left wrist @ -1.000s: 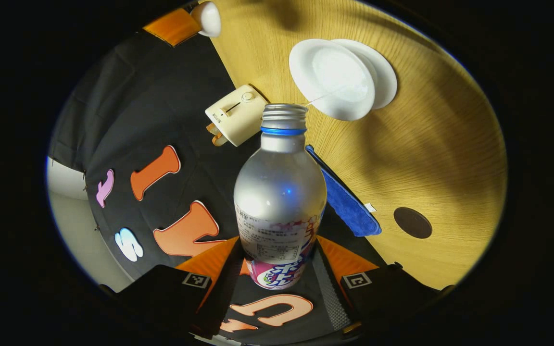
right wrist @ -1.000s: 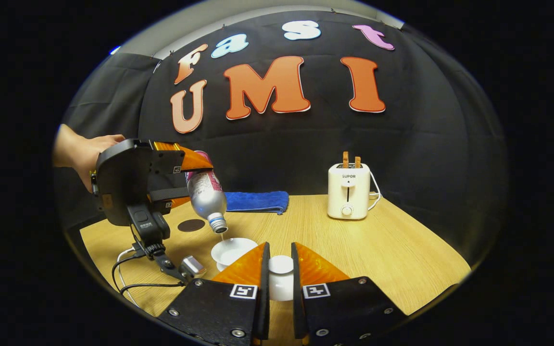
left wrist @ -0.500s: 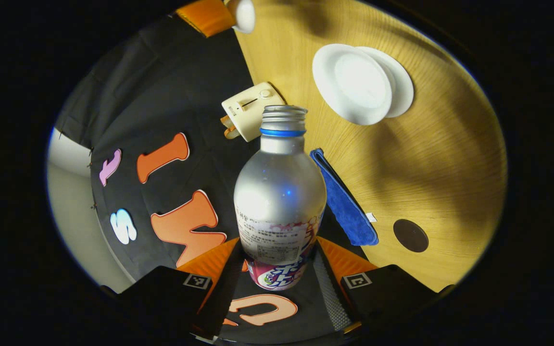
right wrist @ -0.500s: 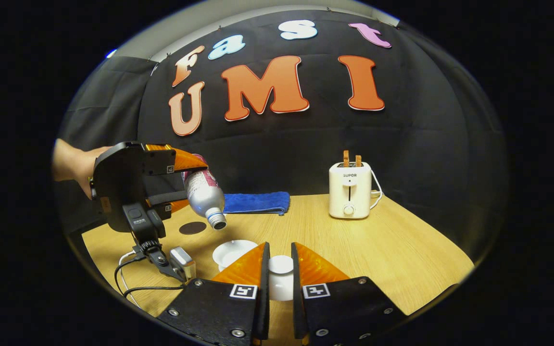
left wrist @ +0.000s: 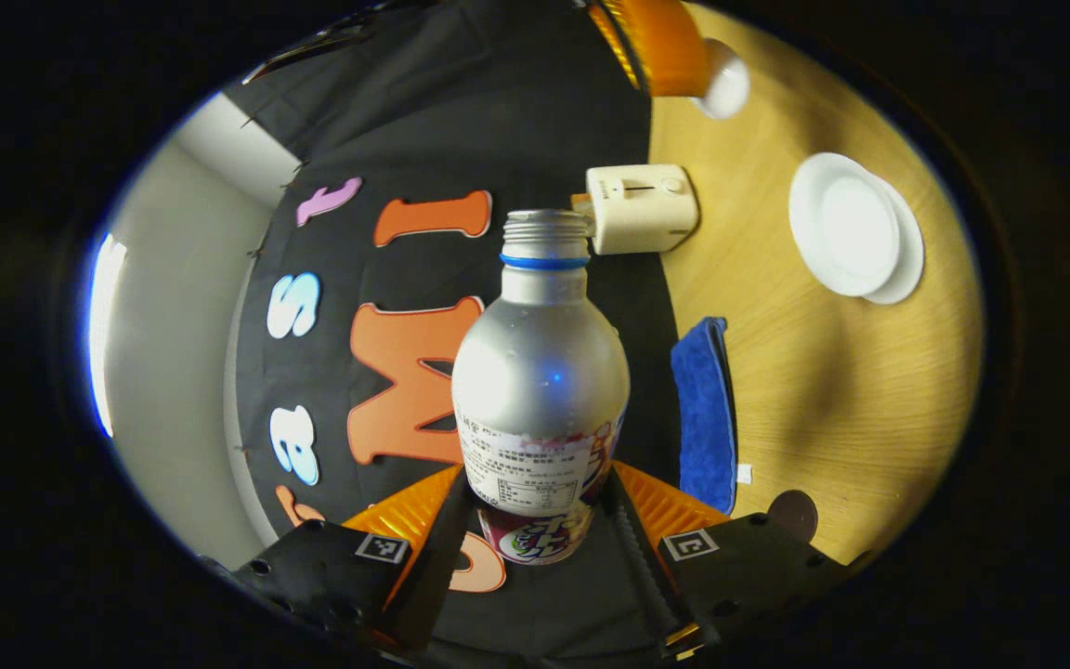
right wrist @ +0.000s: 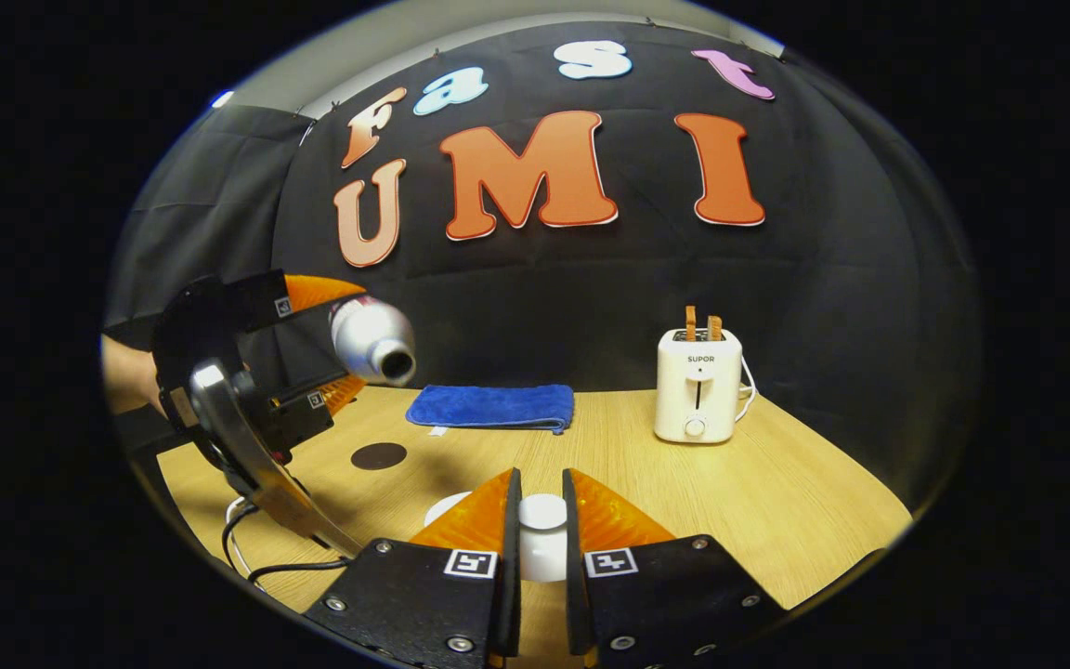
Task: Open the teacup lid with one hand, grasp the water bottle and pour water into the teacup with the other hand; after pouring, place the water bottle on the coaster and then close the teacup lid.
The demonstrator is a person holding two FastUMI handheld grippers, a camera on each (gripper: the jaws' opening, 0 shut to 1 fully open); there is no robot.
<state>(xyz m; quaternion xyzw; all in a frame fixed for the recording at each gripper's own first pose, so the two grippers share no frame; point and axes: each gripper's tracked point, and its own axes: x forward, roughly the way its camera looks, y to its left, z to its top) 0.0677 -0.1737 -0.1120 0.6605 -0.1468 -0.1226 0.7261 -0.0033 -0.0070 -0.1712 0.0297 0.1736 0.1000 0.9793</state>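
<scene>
My left gripper (left wrist: 540,530) is shut on the silver water bottle (left wrist: 540,381), whose cap is off. In the right gripper view that bottle (right wrist: 370,338) lies about level in the air at the left, its mouth facing the camera, held by the left gripper (right wrist: 247,372). The white teacup (left wrist: 846,223) stands uncovered on its saucer on the wooden table (left wrist: 804,372); from the right gripper view only its rim (right wrist: 447,506) peeks out. My right gripper (right wrist: 541,530) is shut on the white teacup lid (right wrist: 542,516). The dark round coaster (right wrist: 379,455) lies on the table behind the cup.
A folded blue cloth (right wrist: 490,406) lies at the back of the table. A cream toaster (right wrist: 698,386) with two slices stands at the back right. A black cable (right wrist: 256,548) trails from the left gripper. A person's hand (right wrist: 131,376) holds that gripper.
The left gripper has lifted and tipped the bottle back from its downward pouring tilt over the cup to about level. The right gripper keeps hold of the lid.
</scene>
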